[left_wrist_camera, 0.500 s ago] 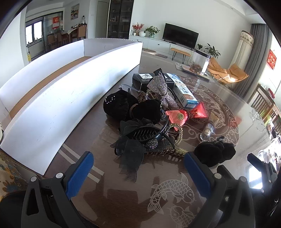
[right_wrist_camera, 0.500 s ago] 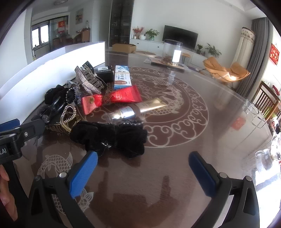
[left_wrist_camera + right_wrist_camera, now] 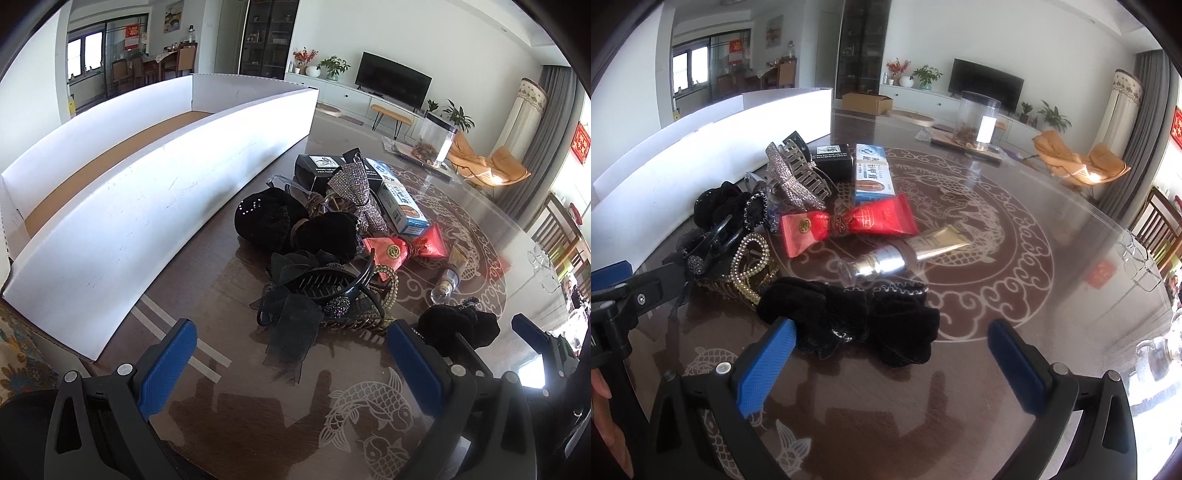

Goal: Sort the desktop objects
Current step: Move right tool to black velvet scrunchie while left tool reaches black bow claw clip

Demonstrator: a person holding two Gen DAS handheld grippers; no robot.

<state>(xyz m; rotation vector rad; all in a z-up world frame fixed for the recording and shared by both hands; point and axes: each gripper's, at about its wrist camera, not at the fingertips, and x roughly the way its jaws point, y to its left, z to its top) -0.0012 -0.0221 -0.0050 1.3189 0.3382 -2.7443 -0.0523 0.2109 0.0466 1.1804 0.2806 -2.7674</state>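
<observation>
A heap of small items lies on the dark round table. In the left wrist view my left gripper is open, its blue pads just short of a black mesh bow and a black claw clip. Behind them lie black velvet scrunchies, a rhinestone clip, a black box, a blue-white box, a red sachet and a gold tube. My right gripper is open over a black velvet bow; its left pad overlaps the bow's near edge.
A long white cardboard tray with a brown floor runs along the table's left side. A clear canister stands at the far side. The left gripper's frame reaches into the right wrist view. Chairs stand at the right.
Both grippers have moved a little closer to the heap; the black velvet bow now sits lower between the right pads. Nothing on the table has shifted.
</observation>
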